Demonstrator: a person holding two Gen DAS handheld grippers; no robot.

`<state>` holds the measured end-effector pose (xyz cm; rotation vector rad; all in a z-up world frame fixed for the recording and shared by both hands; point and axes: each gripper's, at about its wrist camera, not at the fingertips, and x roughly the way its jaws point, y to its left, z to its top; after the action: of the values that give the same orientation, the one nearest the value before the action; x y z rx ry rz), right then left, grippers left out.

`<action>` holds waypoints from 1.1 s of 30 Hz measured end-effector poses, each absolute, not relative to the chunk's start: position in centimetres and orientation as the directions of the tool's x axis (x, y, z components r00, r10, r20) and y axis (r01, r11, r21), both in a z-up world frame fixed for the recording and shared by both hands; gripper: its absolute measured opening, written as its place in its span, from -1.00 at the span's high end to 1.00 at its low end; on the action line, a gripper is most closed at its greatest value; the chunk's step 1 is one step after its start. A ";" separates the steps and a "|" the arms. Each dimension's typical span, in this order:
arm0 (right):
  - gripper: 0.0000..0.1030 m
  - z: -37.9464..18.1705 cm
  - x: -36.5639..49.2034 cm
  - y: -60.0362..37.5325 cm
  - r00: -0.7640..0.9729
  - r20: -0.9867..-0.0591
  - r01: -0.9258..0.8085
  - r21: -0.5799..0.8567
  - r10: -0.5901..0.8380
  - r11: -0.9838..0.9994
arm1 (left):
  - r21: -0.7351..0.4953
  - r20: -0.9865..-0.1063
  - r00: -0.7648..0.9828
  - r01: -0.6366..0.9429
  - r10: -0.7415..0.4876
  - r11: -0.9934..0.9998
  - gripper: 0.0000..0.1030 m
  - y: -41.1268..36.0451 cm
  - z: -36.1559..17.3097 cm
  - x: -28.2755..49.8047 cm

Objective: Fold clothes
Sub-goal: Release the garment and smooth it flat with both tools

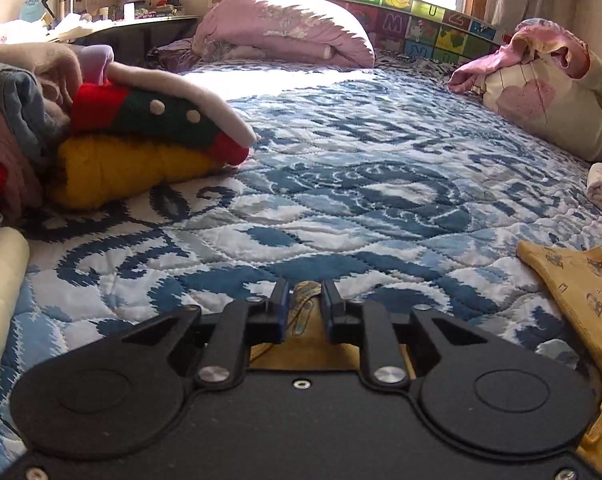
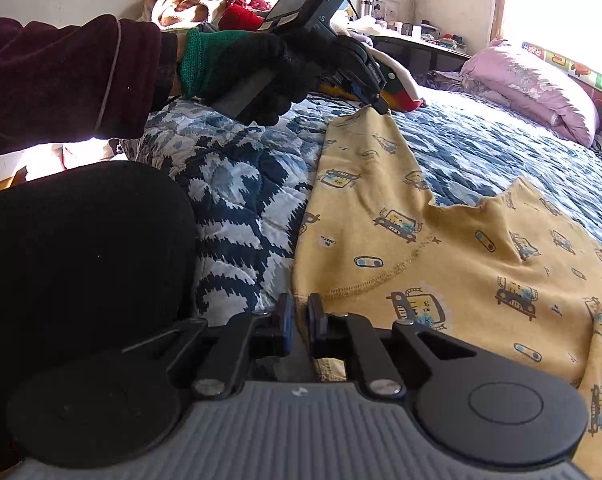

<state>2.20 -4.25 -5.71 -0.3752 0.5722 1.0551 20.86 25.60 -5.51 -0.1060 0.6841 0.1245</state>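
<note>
Your left gripper (image 1: 306, 289): jaws apart around shirt (image 2: 441, 248) tip | right gripper (image 2: 299, 308): slightly apart at its hem | shirt stretches between them

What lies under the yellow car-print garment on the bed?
The yellow car-print garment lies spread on the blue-and-white quilted bedspread, which shows all around its edges. Whatever lies beneath its middle is covered by the fabric, so nothing more can be told.

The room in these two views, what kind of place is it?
Most likely a lived-in home bedroom. A bed with a blue and white quilt fills it, a rolled pink duvet lies by the window, and a yellow printed garment is spread out for folding.
</note>
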 end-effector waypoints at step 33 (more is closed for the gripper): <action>0.21 -5.6 3.0 -4.7 0.319 -0.532 -0.876 0.149 0.784 0.458 | -0.225 -0.745 0.651 -0.038 -0.147 0.974 0.45 14.4 -3.2 11.9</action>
<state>3.03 -4.69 -5.60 -0.1784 0.5907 1.0991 11.92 14.43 -3.16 -0.2293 0.8619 -0.0629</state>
